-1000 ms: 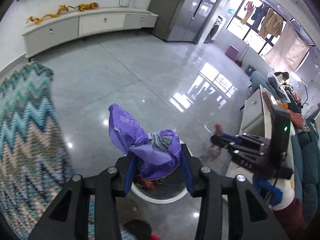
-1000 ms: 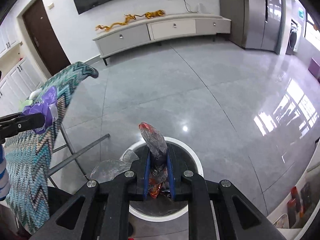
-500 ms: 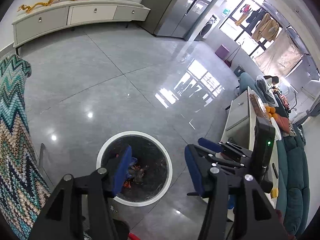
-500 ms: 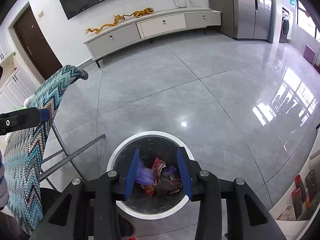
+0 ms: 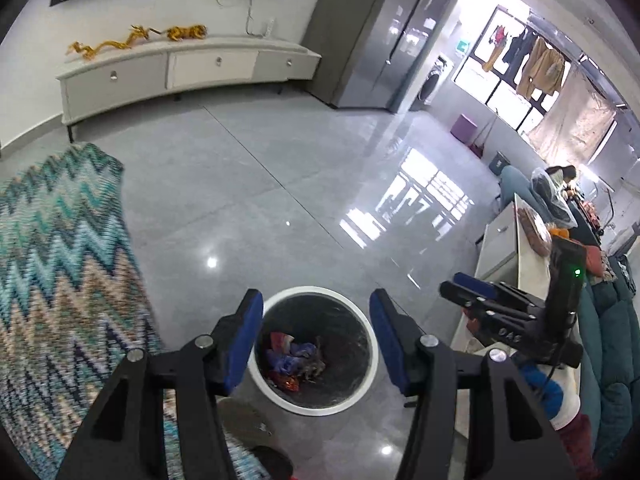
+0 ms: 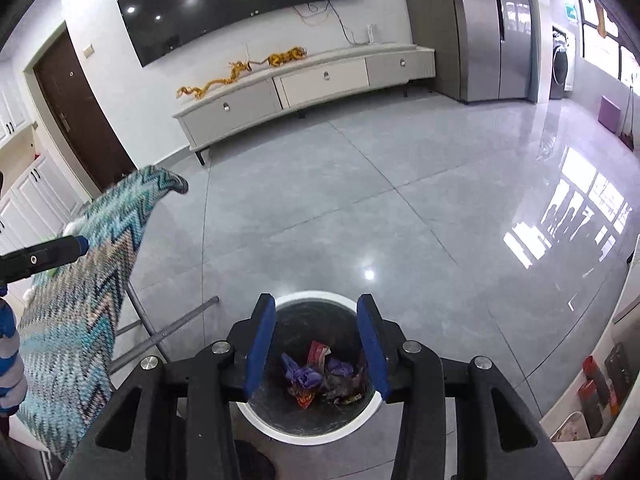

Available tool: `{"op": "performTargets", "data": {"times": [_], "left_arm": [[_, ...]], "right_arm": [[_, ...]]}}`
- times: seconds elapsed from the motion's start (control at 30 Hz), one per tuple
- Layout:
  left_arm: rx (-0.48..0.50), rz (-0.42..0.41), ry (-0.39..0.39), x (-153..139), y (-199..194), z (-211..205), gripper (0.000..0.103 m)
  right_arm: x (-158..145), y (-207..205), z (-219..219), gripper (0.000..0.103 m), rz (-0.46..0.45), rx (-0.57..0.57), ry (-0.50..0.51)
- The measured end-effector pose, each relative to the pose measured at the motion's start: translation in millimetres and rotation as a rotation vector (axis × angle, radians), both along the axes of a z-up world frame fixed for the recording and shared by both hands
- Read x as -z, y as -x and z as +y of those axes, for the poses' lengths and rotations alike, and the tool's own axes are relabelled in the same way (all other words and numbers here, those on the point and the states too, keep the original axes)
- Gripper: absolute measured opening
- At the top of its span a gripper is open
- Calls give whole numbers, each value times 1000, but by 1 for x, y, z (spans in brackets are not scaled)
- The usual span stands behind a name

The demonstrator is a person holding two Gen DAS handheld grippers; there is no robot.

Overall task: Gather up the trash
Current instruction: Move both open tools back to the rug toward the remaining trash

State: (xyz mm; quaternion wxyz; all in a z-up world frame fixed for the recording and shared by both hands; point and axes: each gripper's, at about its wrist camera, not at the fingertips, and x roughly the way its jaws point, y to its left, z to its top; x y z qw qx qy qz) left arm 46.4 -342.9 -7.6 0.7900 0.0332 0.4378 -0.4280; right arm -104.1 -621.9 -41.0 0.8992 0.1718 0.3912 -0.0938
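Bin (image 6: 280, 426) is sitting on the grey floor (image 6: 400, 208), serving as reference. Both claws are hovering above it, holding nothing: left gripper (image 5: 316, 340) gaping about halfway, right gripper (image 6: 316, 344) opening, gap empty. Trash (image 6: 320, 376) is lying at the bin's bottom: crumpled purple bag, red wrappers. Probably light, soft, slippery film; pinching a bunched fold looks best.

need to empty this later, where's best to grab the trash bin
Probably the white rim of the trash bin, from straight above. It stands upright and open-topped, the rim looks thin enough for one finger inside and one outside, and the near edge is bare of wrappers.
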Motion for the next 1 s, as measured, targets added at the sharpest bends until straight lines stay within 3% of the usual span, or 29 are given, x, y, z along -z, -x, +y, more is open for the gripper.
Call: {"op": "performTargets", "data": {"times": [0.1, 0.57, 1.0], "left_arm": [[-39, -23, 22, -10, -3, 25, 70], [-225, -114, 69, -39, -16, 150, 70], [-498, -189, 46, -28, -47, 312, 70]], "right_arm": [[-13, 1, 5, 43, -21, -4, 9], [-78, -10, 60, 45, -111, -91, 60], [-128, -54, 148, 45, -157, -253, 93]]}}
